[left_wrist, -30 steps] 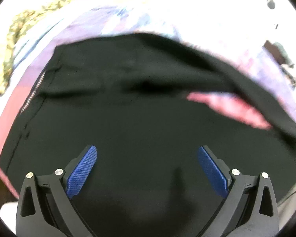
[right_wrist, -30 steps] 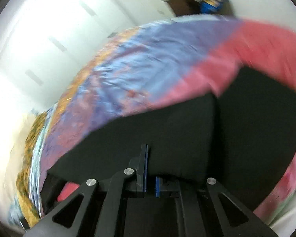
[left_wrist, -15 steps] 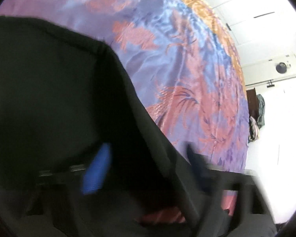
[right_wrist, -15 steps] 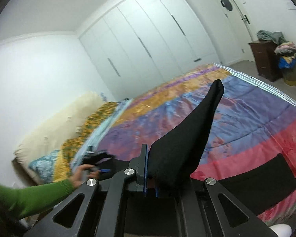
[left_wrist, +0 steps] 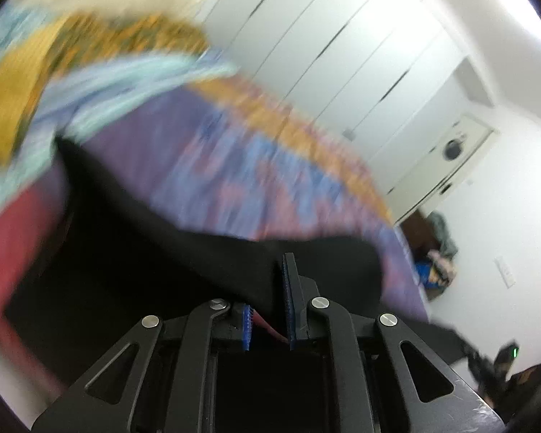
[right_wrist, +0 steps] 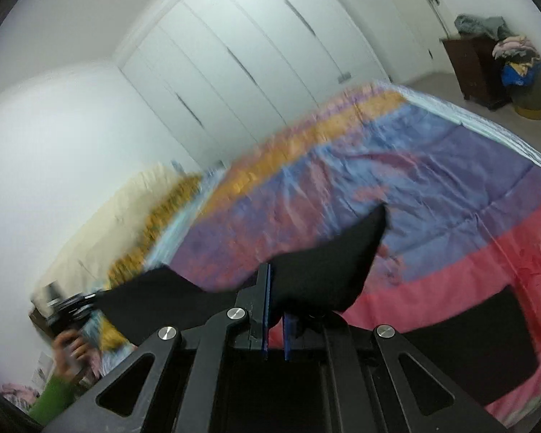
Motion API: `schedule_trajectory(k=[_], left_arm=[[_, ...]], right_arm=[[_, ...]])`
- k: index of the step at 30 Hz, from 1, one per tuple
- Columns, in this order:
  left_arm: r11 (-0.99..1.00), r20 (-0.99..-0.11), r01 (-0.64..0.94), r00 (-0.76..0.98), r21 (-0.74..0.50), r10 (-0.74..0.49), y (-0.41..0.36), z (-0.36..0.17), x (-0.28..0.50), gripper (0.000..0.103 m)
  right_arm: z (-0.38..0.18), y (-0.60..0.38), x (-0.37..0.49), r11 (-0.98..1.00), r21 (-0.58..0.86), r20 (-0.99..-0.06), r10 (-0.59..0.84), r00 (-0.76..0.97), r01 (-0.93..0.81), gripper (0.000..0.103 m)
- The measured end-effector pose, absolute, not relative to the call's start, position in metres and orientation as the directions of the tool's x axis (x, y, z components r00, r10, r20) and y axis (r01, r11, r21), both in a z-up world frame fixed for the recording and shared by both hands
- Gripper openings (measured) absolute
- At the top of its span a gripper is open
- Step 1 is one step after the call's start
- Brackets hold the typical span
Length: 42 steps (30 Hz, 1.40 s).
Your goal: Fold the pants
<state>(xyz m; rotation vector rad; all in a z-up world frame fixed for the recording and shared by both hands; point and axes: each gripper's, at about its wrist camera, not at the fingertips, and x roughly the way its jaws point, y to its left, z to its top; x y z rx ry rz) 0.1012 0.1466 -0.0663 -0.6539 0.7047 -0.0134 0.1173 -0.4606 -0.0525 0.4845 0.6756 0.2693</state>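
A: What colour is the cloth between the right jaws?

B: Plain black soft fabric pants (right_wrist: 328, 274), no pattern, pinched by blue ribbed pads (right_wrist: 267, 310) on a matte black frame.

A: And beyond the jaws?

B: A glossy quilted bedspread (right_wrist: 432, 166) in bands: orange farthest, then purple-blue mottled with pink, then red-pink nearest.

A: Left of the jaws?

B: A green knitted sleeve (right_wrist: 52, 397).

A: In the left view?

B: The same black fabric (left_wrist: 234, 252) crosses its blue pads (left_wrist: 288, 299); a mustard-yellow patterned pillow (left_wrist: 29, 83) lies up left.

No legible text, label, brand, number or sign in either view.
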Motion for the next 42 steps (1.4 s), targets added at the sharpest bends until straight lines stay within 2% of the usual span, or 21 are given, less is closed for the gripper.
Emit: schedule_trajectory(k=[3, 5, 8, 11, 18, 25, 29, 35, 42], left_arm=[[0.808, -0.742, -0.258, 0.602, -0.53, -0.294, 0.109, -0.154, 0.081, 0.012], [0.802, -0.782, -0.275, 0.525, -0.53, -0.337, 0.094, -0.189, 0.078, 0.011], [0.808, -0.793, -0.265, 0.497, -0.527, -0.354, 0.081, -0.198, 0.08, 0.01], [0.832, -0.798, -0.233, 0.497, -0.503, -0.343, 0.078, -0.186, 0.081, 0.01], [0.834, -0.803, -0.228, 0.482, -0.502, -0.352, 0.068, -0.207, 0.091, 0.013], [0.853, -0.8, -0.166, 0.471, -0.494, -0.372, 0.047, -0.202, 0.101, 0.013], [0.849, -0.8, -0.168, 0.466, -0.5, -0.379, 0.046, -0.207, 0.1, 0.014], [0.854, -0.788, -0.148, 0.488, -0.499, -0.375, 0.051, -0.201, 0.097, 0.007], [0.87, -0.802, -0.127, 0.468, -0.477, -0.372, 0.044, -0.203, 0.093, 0.006]], right_arm=[[-0.103, -0.488, 0.118, 0.905, 0.422, -0.718, 0.292, 0.632, 0.061, 0.006], [-0.141, -0.507, 0.114, 0.916, 0.372, -0.808, 0.239, 0.539, 0.151, 0.006], [-0.179, -0.529, 0.108, 0.917, 0.318, -0.877, 0.188, 0.441, 0.241, 0.006], [-0.183, -0.542, 0.102, 0.896, 0.346, -0.867, 0.19, 0.461, 0.28, 0.006], [-0.184, -0.546, 0.099, 0.889, 0.317, -0.88, 0.147, 0.451, 0.329, 0.006], [-0.172, -0.557, 0.082, 0.864, 0.274, -0.871, 0.037, 0.49, 0.423, 0.006], [-0.175, -0.563, 0.081, 0.852, 0.266, -0.884, 0.029, 0.467, 0.451, 0.006], [-0.181, -0.561, 0.086, 0.855, 0.235, -0.902, 0.016, 0.431, 0.462, 0.006], [-0.179, -0.564, 0.082, 0.846, 0.224, -0.907, -0.001, 0.422, 0.484, 0.006]])
